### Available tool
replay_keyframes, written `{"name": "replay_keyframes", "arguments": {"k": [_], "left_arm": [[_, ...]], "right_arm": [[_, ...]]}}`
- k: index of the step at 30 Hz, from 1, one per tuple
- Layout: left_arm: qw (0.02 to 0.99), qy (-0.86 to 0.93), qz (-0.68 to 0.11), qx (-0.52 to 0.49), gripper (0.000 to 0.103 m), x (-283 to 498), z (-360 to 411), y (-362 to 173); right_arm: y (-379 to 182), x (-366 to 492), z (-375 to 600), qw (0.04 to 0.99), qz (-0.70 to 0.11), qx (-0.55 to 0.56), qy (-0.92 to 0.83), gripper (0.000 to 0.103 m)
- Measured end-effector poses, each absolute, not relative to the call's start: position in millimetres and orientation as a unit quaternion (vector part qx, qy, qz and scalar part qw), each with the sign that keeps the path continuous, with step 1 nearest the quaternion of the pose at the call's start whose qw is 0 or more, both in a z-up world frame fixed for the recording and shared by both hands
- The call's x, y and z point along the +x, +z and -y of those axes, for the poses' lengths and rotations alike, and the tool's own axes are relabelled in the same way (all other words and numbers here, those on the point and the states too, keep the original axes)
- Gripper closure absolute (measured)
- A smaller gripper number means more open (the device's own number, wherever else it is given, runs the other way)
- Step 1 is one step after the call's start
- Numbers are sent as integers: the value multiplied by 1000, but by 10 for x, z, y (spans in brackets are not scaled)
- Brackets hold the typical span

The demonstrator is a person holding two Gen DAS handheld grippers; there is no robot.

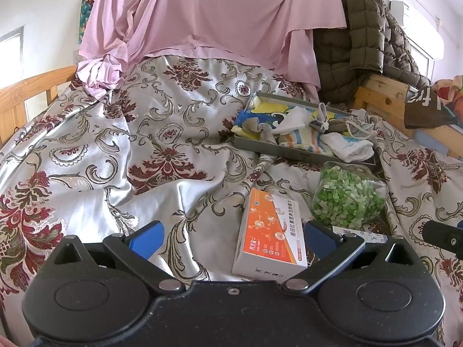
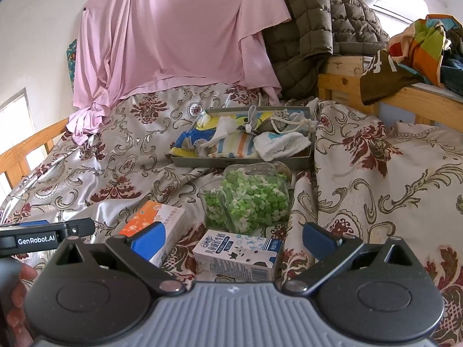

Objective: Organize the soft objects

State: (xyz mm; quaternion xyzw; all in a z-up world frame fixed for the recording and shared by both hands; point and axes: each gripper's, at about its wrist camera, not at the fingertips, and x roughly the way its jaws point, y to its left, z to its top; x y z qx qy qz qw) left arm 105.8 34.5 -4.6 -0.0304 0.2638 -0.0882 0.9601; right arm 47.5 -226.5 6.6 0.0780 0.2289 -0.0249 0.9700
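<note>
Grippers first: your left gripper (image 1: 233, 238) hangs low over the bed with its blue-padded jaws spread wide and nothing between them, and your right gripper (image 2: 233, 238) sits just beside it, equally wide and empty. Both point forward along the quilt, level and slightly downward, with your hand (image 2: 17, 297) wrapped on the left handle.

Nearest you lie hard things, which I judge are not your business: the white-and-orange cardboard box (image 1: 270, 237) under the left jaws, the small blue-and-white milk carton (image 2: 238, 256) between the right jaws, and behind them the clear glass jar of green and white pieces (image 2: 249, 199), lying on its side.

Past the jar sits the shallow grey tray (image 2: 241, 162), already holding the soft goods: a striped cloth (image 2: 234, 144), a white sock (image 2: 282, 141), a yellow-and-blue cloth (image 1: 257, 114) and a grey drawstring pouch (image 1: 332, 124). The yellow-and-blue cloth spills over the near left rim.

For tidying, reach high over the jar so you don't roll it, pinch fabric at a raised fold rather than flat, and lift gently; the silky floral quilt (image 1: 115, 144) may snag.
</note>
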Motion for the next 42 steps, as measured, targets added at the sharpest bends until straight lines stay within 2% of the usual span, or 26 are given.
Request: {"name": "replay_keyframes", "arguments": {"k": [42], "left_arm": [[958, -96, -268, -22, 1, 1004, -278, -44]], "right_arm": [[49, 460, 2285, 972, -225, 70, -27, 0]]}}
